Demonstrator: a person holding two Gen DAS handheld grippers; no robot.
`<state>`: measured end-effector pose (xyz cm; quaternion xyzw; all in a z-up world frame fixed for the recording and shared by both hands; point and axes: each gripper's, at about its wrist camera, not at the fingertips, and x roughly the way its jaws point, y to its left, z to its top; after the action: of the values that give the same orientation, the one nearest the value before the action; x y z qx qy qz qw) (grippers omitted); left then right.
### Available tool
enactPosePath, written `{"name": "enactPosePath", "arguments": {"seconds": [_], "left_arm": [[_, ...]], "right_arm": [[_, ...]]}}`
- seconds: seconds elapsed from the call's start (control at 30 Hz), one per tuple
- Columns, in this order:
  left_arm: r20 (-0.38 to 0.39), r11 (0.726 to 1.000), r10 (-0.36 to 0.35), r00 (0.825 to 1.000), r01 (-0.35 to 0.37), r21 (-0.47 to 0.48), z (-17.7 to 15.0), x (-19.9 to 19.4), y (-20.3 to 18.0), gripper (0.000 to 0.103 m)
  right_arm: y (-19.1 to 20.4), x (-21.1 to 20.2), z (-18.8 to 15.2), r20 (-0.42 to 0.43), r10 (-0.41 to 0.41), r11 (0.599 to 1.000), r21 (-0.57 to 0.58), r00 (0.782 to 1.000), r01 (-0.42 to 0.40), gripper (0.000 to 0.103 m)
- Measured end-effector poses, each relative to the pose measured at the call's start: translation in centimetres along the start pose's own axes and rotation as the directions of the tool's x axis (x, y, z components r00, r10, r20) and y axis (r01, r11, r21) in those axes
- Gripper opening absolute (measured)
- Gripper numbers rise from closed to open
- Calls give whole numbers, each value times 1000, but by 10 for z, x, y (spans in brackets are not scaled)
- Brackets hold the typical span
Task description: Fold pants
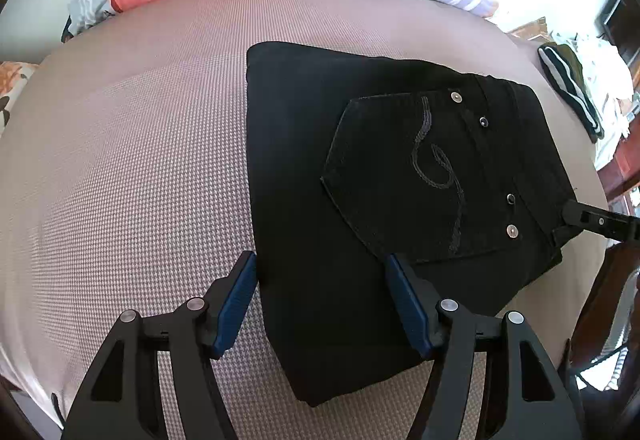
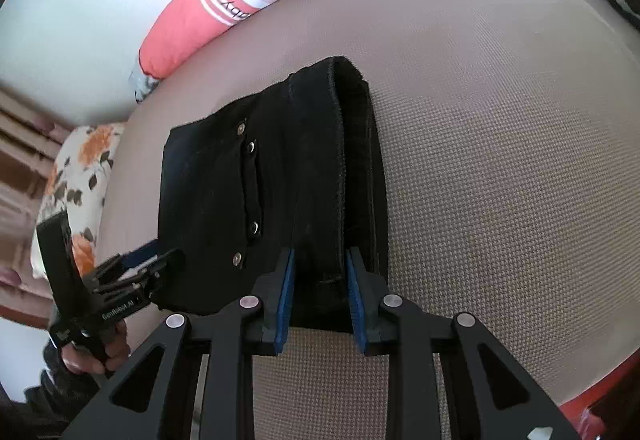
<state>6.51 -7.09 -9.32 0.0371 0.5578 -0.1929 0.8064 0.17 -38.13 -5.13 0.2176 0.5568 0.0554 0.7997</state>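
— Status? Black pants lie on the bed, folded into a compact rectangle.
— Nearly done. Left gripper spread wide; right gripper straddles the waistband edge, unclear whether pinching.

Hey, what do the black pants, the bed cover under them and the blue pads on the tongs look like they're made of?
The black pants look like matte denim: stitched back pocket, metal rivets. The bed cover seems a woven fabric or mat with a fine, regular checked texture; which one, I can't tell. The blue pads look like ribbed rubber or soft plastic, set in matte black frames.
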Motion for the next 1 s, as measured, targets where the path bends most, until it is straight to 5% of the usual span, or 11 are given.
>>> {"name": "enactPosePath", "arguments": {"seconds": [0.27, 0.4, 0.67, 1.0], "left_arm": [[2, 1000, -3, 1000, 3, -7, -1, 1, 0, 67], [4, 1000, -8, 1000, 8, -7, -1, 2, -1, 67], [-12, 1000, -19, 1000, 19, 3, -6, 1, 0, 67], [-29, 1000, -22, 999, 22, 15, -10, 9, -2, 68]], "right_arm": [[-3, 1, -3, 7, 10, 1000, 18, 1000, -10, 24], [-1, -6, -4, 23, -3, 1000, 23, 1000, 3, 14], [9, -26, -13, 59, -41, 999, 1, 997, 41, 10], [-10, -4, -20, -10, -87, 995, 38, 996, 87, 10]]}}
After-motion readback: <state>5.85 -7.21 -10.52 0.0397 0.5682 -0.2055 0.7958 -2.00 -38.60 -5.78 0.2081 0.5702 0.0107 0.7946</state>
